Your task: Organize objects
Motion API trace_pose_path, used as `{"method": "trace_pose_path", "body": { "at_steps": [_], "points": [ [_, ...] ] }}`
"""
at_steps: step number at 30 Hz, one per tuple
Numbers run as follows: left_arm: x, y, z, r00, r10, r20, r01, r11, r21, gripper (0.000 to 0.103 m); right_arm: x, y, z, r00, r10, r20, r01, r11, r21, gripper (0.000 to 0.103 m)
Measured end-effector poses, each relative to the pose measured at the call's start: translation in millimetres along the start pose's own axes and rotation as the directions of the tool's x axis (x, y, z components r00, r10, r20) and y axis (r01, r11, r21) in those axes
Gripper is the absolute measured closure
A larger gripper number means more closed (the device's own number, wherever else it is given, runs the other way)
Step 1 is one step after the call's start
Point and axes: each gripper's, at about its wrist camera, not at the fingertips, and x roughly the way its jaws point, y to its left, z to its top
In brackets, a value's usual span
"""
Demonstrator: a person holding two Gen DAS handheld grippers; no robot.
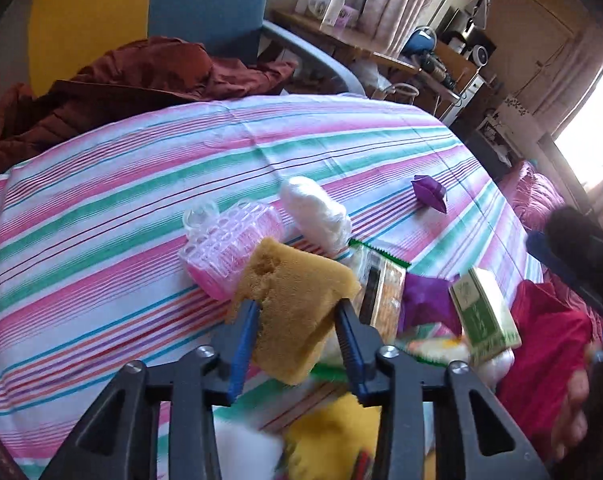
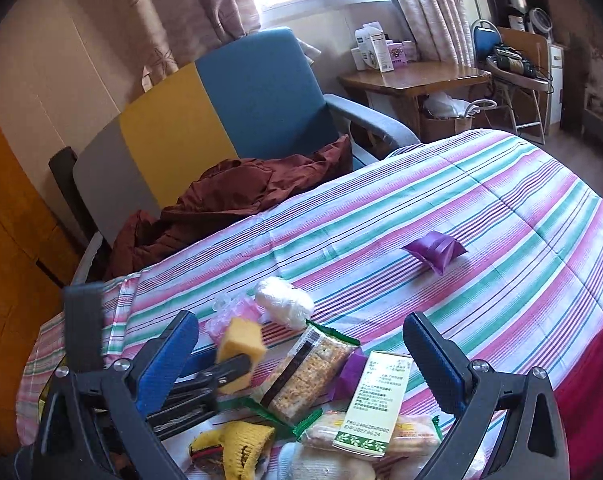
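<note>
Striped bedspread before a blue-yellow chair; left gripper raised, clamped on yellow sponge; right gripper spread apart over snack packs.

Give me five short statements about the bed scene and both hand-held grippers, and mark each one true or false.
1. The left hand-held gripper holds a yellow-brown sponge. True.
2. The right hand-held gripper is clamped on the green box. False: it is open, holding nothing.
3. The purple packet lies apart from the pile. True.
4. The bedspread is plain blue. False: it is striped.
5. A brown jacket lies on the armchair. True.
</note>
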Motion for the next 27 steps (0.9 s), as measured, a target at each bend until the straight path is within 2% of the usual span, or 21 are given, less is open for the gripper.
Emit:
{"method": "trace_pose_path", "body": {
  "at_steps": [5,8,12,14,15,16,19,21,24,26,27],
  "points": [
    [-26.9,18.7,-27.6,1.000,0.002,0.008,-0.002,1.000,-0.008,0.068,10.9,14.2,-8.4,0.998,0.043,-0.054,-0.045,0.998,-0.048,0.000],
    [-39.1,24.2,-45.7,1.000,0.014,0.024,-0.015,1.000,0.027,0.069,19.7,29.4,-14.5,0.987,0.107,-0.118,-0.117,0.990,-0.081,0.000],
    [-50.1,27.5,-53.8,0.999,0.007,0.052,-0.009,0.999,0.042,0.077,35.2,55.2,-19.0,0.956,0.190,-0.224,-0.218,0.970,-0.109,0.000],
    [-52.7,28.8,-58.2,0.998,0.008,0.054,-0.010,0.999,0.047,0.084,48.5,72.9,-19.3,0.931,0.223,-0.290,-0.268,0.955,-0.125,0.000],
    [-53.1,29.7,-60.7,0.999,0.007,0.052,-0.009,0.999,0.048,0.086,53.7,77.9,-19.3,0.923,0.231,-0.309,-0.282,0.951,-0.130,0.000],
    [-53.6,31.1,-63.3,0.999,0.006,0.054,-0.009,0.999,0.045,0.086,63.4,86.9,-18.5,0.905,0.242,-0.349,-0.306,0.942,-0.140,0.000],
    [-53.8,38.0,-71.3,0.999,-0.002,0.050,0.001,1.000,0.018,0.086,91.0,108.5,-17.0,0.878,0.221,-0.425,-0.318,0.932,-0.172,0.001],
    [-59.2,40.8,-76.5,0.998,-0.010,0.058,0.010,1.000,0.005,0.086,104.3,118.2,-15.5,0.871,0.194,-0.451,-0.307,0.932,-0.192,0.001],
    [-65.4,44.6,-81.9,0.998,-0.012,0.062,0.013,1.000,-0.012,0.086,121.0,136.6,-15.0,0.840,0.166,-0.516,-0.340,0.903,-0.264,0.000],
    [-69.3,48.3,-84.9,0.998,-0.021,0.064,0.023,0.999,-0.036,0.086,132.7,148.3,-17.0,0.828,0.115,-0.548,-0.339,0.882,-0.327,0.000],
    [-71.6,49.7,-86.6,0.998,-0.027,0.065,0.030,0.999,-0.046,0.086,140.2,154.7,-19.5,0.813,0.087,-0.575,-0.345,0.869,-0.355,0.000]
  ]
}}
